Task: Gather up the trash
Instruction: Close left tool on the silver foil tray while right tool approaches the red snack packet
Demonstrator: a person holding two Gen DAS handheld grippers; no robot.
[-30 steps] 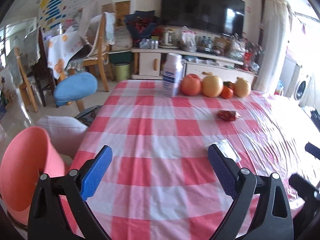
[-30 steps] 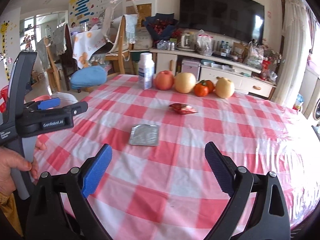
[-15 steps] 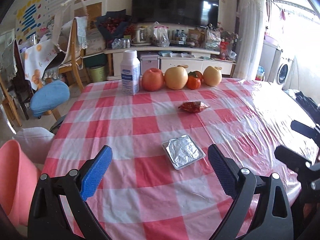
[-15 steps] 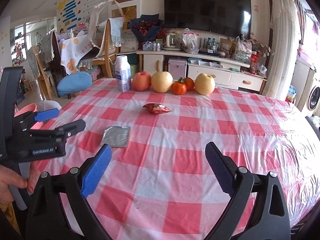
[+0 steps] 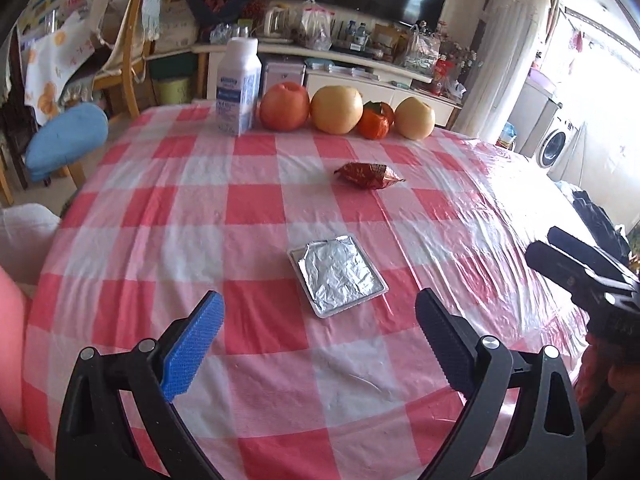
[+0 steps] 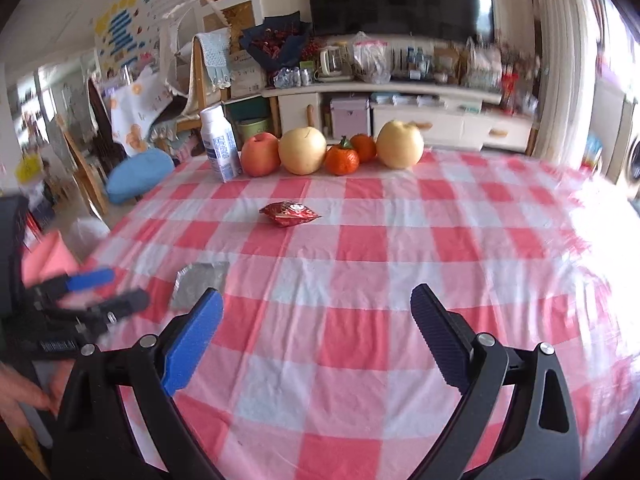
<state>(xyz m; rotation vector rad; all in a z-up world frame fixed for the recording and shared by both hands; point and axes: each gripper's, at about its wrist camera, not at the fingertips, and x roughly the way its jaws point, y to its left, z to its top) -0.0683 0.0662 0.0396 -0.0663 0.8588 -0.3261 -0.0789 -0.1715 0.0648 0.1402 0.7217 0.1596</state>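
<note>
Since the earlier frame our left hand-held gripper (image 5: 318,332) has swung toward the foil tray (image 5: 338,274); both it and the right hand-held gripper (image 6: 316,330) gape open, empty. Bottle (image 5: 237,86) label unreadable.

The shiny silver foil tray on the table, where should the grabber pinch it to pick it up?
Probably by its raised rim. The foil tray lies flat on the checked tablecloth, so there is little height to pinch. The open left gripper sits just in front of it, so I would come in low from the near side and close one finger over and one under the near corner's edge.
</note>
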